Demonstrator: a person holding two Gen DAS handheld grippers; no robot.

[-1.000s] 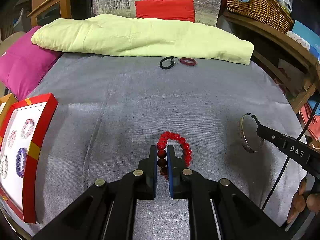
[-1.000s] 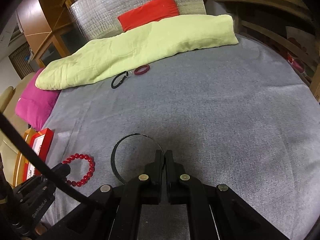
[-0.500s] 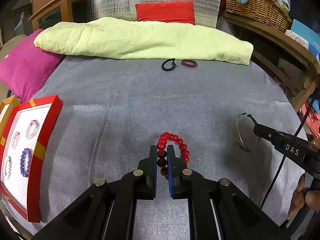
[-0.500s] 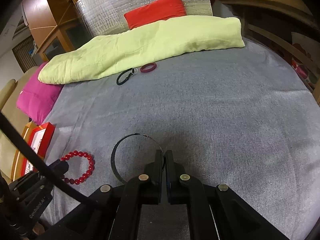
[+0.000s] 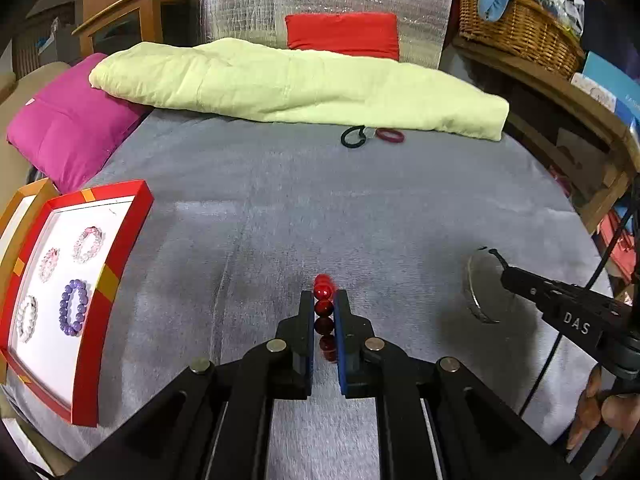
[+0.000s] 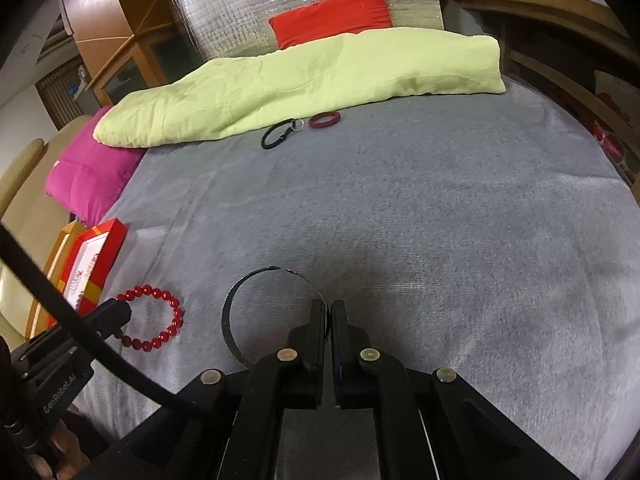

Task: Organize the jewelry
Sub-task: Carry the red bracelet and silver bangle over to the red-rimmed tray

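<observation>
Left gripper (image 5: 324, 312) clamped on the red bead bracelet (image 5: 323, 308) — beads stacked edge-on between the pads, so the loop hangs roughly vertical, lifted off the grey cloth (image 5: 360, 208). Right gripper (image 6: 330, 312) pinched shut on the thin metal bangle (image 6: 240, 312); the hoop sticks out to its left, opening at the top. Whether the bangle clears the cloth is hard to call from here.

Key relation: the red tray (image 5: 120, 248) sits well off to the left of the left gripper, long axis running away from the camera. Left hand is nearer — I'd expect it to drop first, right crossing over after.
</observation>
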